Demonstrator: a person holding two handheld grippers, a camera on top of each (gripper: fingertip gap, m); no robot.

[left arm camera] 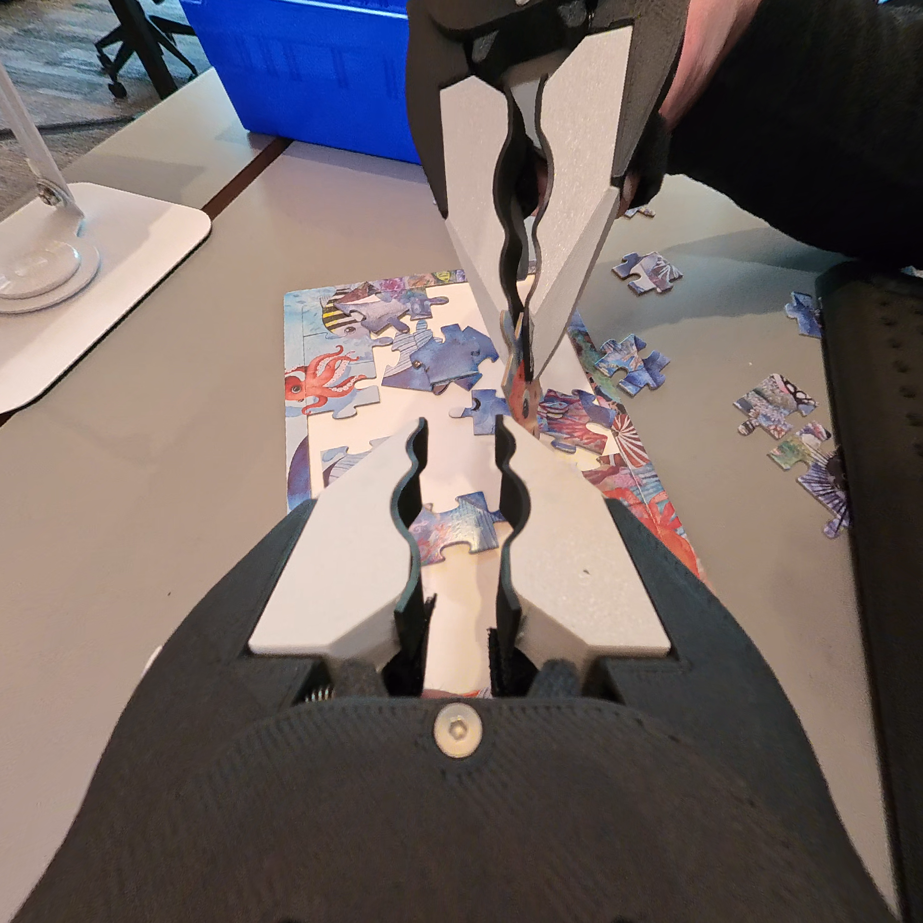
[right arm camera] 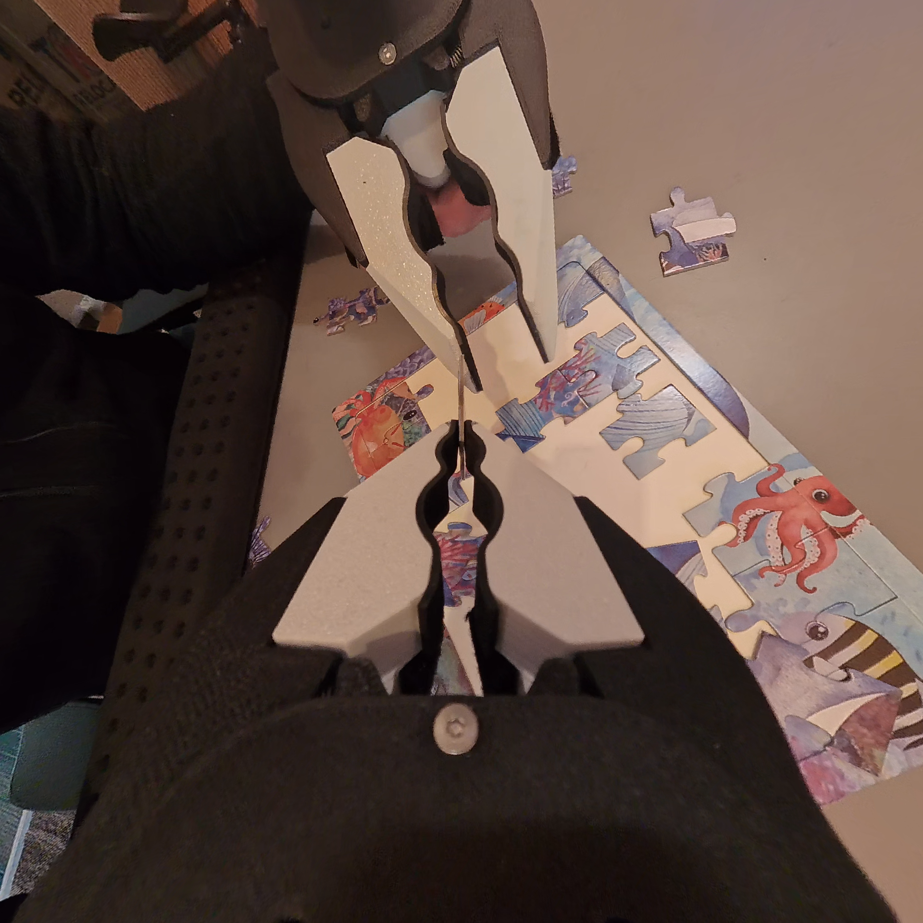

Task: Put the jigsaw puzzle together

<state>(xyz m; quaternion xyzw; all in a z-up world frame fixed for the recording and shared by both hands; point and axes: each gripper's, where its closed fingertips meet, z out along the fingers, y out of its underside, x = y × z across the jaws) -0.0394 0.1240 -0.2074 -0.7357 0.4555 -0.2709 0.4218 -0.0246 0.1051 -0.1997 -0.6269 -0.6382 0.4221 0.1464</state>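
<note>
We note matt grey surface (left arm camera: 150, 499); glossy printed cardboard puzzle pieces (left arm camera: 632, 362); tongs (left arm camera: 462, 439) of ridged black plastic, grainy white fingers (left arm camera: 349, 549).

We see a grey table (left arm camera: 150, 499) running back to a blue bin (left arm camera: 309, 65) at its far edge. On our left a white pad (left arm camera: 125, 279) carries a clear stand (left arm camera: 35, 210). Behind them, office chair legs (left arm camera: 145, 45) stand on carpet. A black perforated chair arm (right arm camera: 200, 449) runs along the table's near side.
</note>
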